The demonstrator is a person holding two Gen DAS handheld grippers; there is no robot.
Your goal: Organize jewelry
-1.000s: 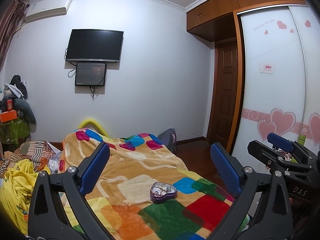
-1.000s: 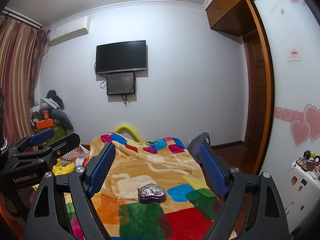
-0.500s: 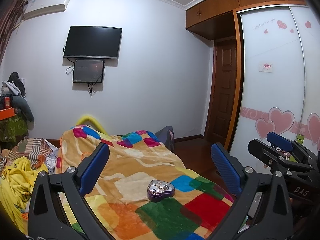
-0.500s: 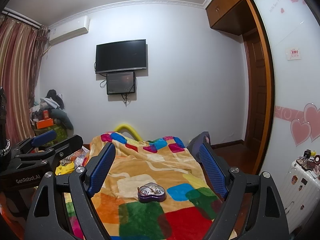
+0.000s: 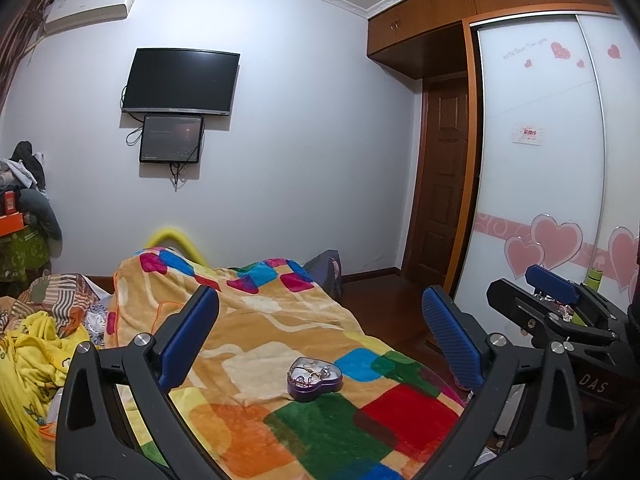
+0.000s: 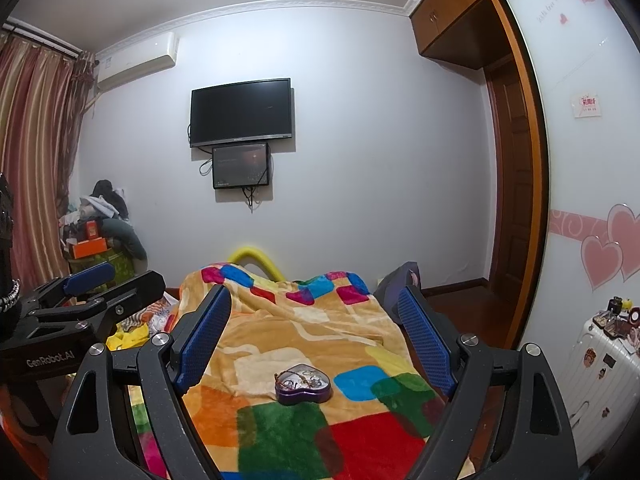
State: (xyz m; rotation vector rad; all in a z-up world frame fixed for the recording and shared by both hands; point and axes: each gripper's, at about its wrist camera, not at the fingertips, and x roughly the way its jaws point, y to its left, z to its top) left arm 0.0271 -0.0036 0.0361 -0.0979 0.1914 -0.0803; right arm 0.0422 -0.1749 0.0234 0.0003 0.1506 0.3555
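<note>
A purple heart-shaped jewelry tin (image 5: 315, 378) (image 6: 303, 383) lies open on the patchwork blanket (image 5: 256, 332) (image 6: 304, 328), with tangled chains and small pieces inside. My left gripper (image 5: 320, 332) is held above the bed, open, its blue pads wide apart with nothing between them. My right gripper (image 6: 314, 330) is also open and empty, level with the left one; it shows at the right edge of the left wrist view as the right gripper (image 5: 560, 308). Both grippers stand well short of the tin.
A dark TV (image 6: 241, 112) and a smaller screen hang on the far wall. Piled clothes (image 6: 100, 232) and yellow bedding (image 5: 32, 352) lie left of the bed. A wooden door (image 5: 440, 184), a sliding wardrobe with pink hearts (image 5: 552, 200) and a white suitcase (image 6: 600, 364) stand on the right.
The left wrist view has shifted a little rightward and the tin sits slightly lower-left in it. Both grippers stay open. The tin has not moved on the blanket.
</note>
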